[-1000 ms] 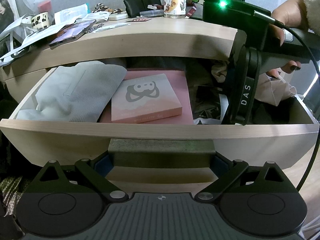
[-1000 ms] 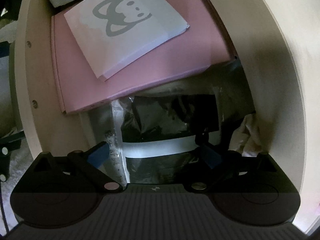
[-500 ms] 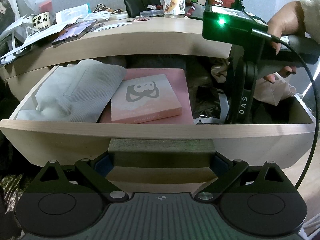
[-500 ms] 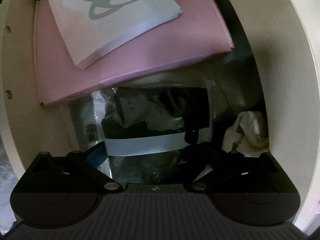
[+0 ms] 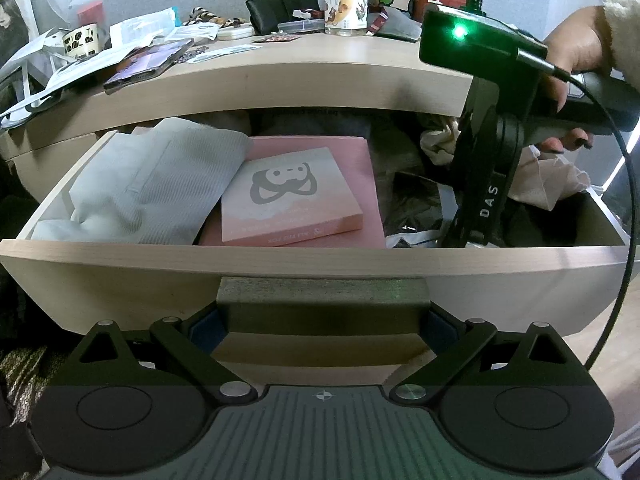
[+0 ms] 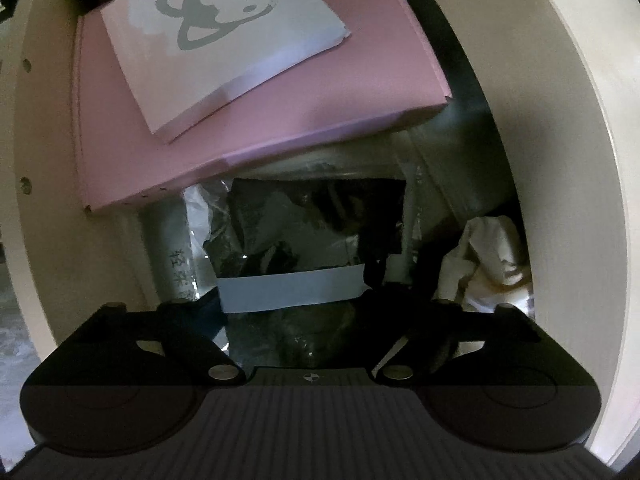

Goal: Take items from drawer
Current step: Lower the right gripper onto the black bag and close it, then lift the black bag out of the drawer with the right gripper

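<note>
The wooden drawer (image 5: 320, 258) stands pulled out. My left gripper (image 5: 324, 326) is shut on its grey handle (image 5: 324, 300) from the front. Inside lie a grey garment (image 5: 160, 184), a flat pink box (image 5: 360, 164) with a smaller cat-logo box (image 5: 288, 196) on top, and a clear plastic bag of black stuff (image 6: 316, 224) with a white strip. My right gripper (image 6: 294, 296) reaches down into the drawer's right part. Its fingers press both ends of the bag's white strip. A hand (image 5: 576, 48) holds that gripper's handle.
Crumpled white fabric (image 6: 496, 256) sits to the right of the bag, against the drawer wall. The desk top (image 5: 320, 64) above is cluttered with a phone (image 5: 148, 64), papers, a black pouch (image 5: 284, 10) and a tea bottle (image 5: 346, 0).
The right gripper's fingers have drawn closer together around the bag. The view of the pink box has shifted slightly, while the bag stays fixed between the fingers. The left gripper has not moved.
</note>
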